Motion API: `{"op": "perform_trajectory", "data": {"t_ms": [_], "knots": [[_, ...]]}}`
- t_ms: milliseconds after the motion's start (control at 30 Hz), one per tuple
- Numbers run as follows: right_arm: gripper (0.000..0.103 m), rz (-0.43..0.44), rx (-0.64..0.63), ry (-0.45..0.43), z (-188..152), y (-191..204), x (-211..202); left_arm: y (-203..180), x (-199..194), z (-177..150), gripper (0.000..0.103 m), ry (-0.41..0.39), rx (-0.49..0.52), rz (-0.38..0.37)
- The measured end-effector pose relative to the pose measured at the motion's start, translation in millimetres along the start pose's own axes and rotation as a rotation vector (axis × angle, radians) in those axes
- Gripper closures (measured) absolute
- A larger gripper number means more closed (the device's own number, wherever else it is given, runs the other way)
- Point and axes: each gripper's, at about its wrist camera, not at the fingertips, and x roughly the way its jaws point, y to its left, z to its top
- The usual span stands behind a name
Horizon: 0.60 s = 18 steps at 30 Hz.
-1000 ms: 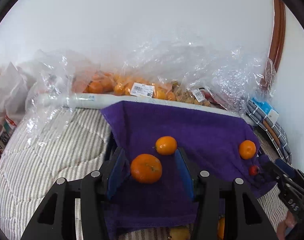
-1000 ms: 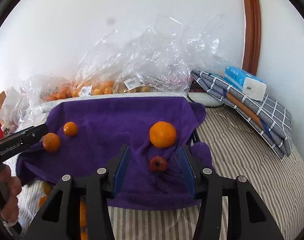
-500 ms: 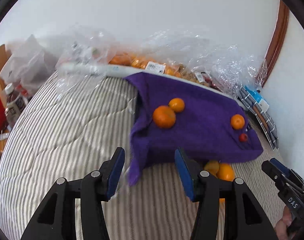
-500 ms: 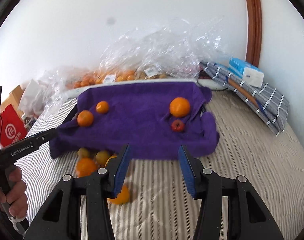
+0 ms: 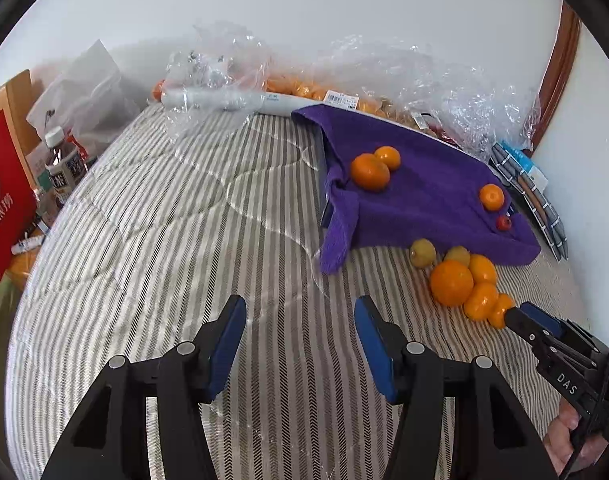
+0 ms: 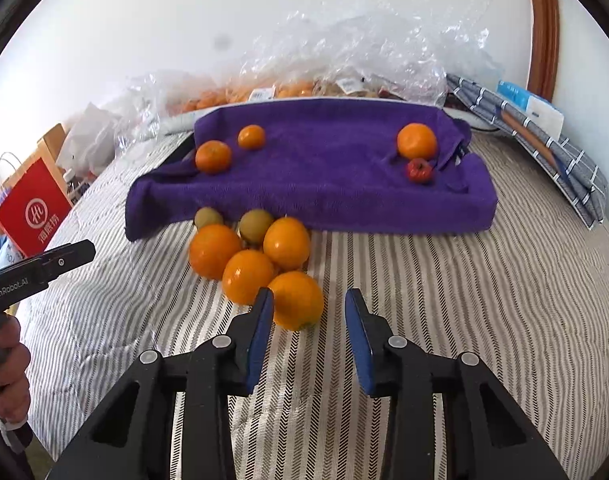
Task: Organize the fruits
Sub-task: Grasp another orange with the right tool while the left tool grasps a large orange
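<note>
Both claws released and empty; right claw (image 6: 309, 322) lined up on nearest orange (image 6: 297, 300) just ahead-left, likely next: advance, clench.

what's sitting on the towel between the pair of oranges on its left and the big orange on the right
Nothing: in the right wrist view the purple towel is bare between the two oranges and the big orange. The small red fruit sits just in front of it.
</note>
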Motion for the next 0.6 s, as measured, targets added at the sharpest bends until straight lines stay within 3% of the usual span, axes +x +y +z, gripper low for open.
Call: {"op": "perform_trajectory", "data": {"t_ms": [233,400,600], "knots": [[0.066,0.039,0.011,0.013,3,-1,12,1,14,-9,0.049,0.015,0.0,-0.012],[0.069,0.027,-0.011,0.045,3,1,23,2,16,-12,0.049,0.006,0.001,-0.021],[0.069,0.009,-0.014,0.019,-3,-13,13,-1,16,-15,0.045,0.004,0.052,-0.028]]}}
